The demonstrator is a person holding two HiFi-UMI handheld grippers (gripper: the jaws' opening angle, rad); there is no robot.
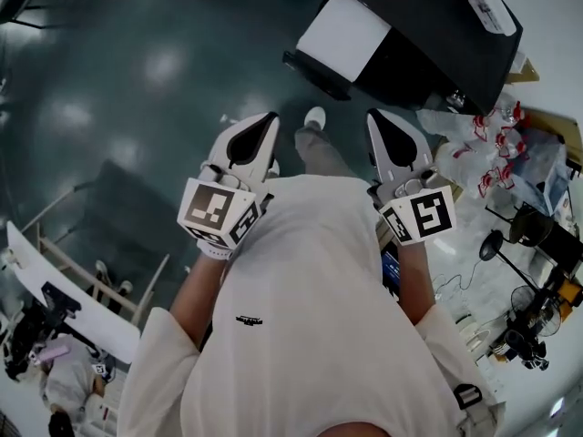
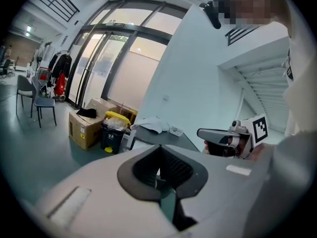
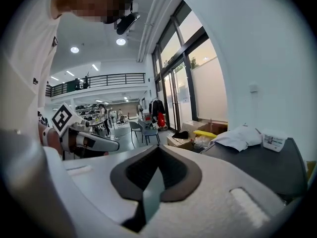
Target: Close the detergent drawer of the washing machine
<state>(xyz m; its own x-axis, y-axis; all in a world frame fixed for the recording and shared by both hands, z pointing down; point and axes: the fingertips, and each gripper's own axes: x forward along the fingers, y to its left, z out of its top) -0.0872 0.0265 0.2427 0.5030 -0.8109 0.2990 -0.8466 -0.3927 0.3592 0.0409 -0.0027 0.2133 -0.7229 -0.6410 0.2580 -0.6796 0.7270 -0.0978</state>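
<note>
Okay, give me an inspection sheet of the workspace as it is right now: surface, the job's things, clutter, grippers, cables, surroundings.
Surface: dark glossy floor underfoot; no worktop in front of the person.
Job's things: nothing seen.
Clutter: dark table with a white cloth on it; crumpled plastic bags; cardboard box; bin with a yellow top.
Grippers: left gripper and right gripper are held in front of the person's torso, jaws together, nothing between them.
Cables: what looks like a thin cable on the pale floor at the right.
Surroundings: glass wall, chairs, staircase.
</note>
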